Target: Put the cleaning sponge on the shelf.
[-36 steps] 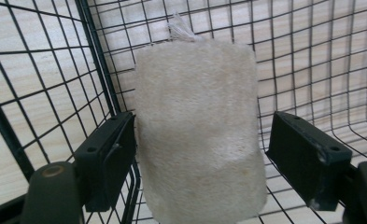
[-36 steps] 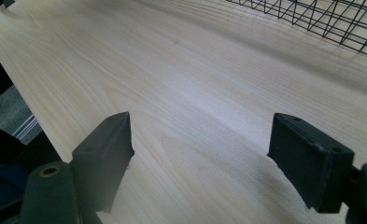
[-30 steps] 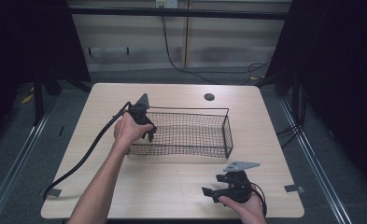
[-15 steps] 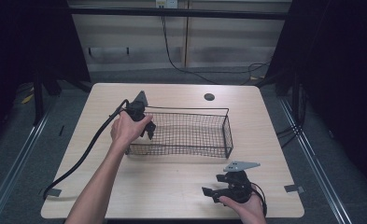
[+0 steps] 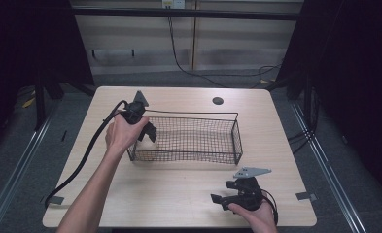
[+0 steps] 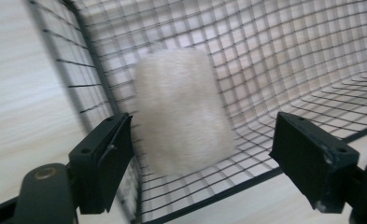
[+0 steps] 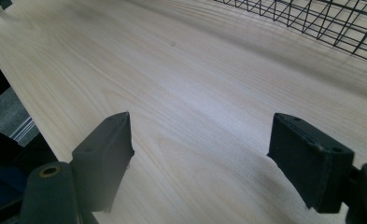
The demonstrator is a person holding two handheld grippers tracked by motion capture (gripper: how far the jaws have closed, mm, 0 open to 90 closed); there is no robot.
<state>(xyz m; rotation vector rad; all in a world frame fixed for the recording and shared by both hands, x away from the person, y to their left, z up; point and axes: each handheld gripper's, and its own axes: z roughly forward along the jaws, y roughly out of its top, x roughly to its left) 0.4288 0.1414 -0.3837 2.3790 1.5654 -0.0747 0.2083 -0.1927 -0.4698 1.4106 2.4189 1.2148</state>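
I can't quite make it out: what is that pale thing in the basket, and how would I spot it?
Find the black wire basket in the middle of the wooden table. At its left end, between the open left tongs, lies a cream fluffy block, the one soft, pale thing among black wire.

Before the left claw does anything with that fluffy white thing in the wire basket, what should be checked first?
1. Left gripper open: ok, jaws wide apart.
2. Fluffy white block between the jaws: ok, though blurred.
3. Block lying inside the wire basket: ok.
4. Jaws clear of the basket's wire: cannot tell; the left-hand jaw sits close to the end wall.
5. Right gripper out of the way: ok, open, near the table's front edge.
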